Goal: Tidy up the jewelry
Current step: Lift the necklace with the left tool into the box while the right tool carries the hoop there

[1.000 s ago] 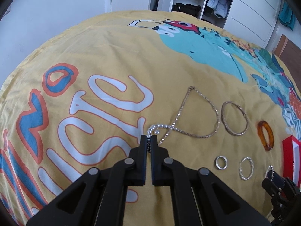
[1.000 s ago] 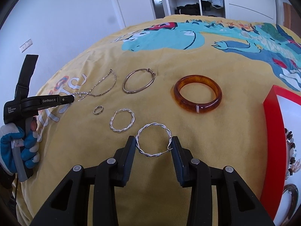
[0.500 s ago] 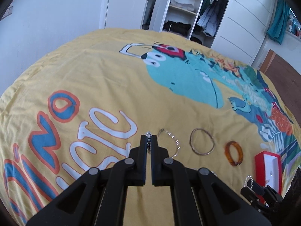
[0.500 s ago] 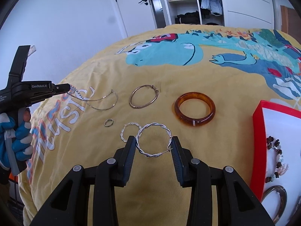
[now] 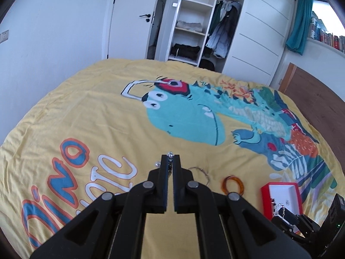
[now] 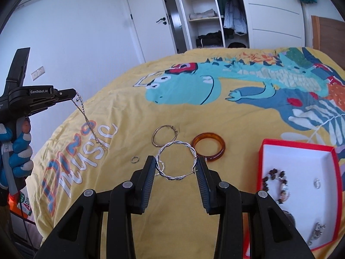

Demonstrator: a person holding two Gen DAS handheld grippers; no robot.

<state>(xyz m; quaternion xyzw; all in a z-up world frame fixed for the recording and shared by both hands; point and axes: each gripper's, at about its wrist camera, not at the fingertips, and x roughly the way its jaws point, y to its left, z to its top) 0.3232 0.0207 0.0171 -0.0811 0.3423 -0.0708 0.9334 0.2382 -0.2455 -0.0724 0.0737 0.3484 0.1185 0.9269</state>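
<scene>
Silver-toned beaded chain necklace (image 6: 86,116) hangs from the tip of the left hand-held gripper (image 6: 74,92), whose jaws are pressed together on one end so that it dangles clear above the yellow dinosaur-print bedspread (image 6: 133,112). Further right, the right hand-held gripper (image 6: 175,164) is clamped across a twisted silver hoop bangle (image 6: 172,178), probably bound for the red-rimmed white jewellery box (image 6: 297,146) on the bed's right, which already holds a dark beaded bracelet (image 6: 275,181), a small silver ring (image 6: 317,183) and other pieces.
</scene>
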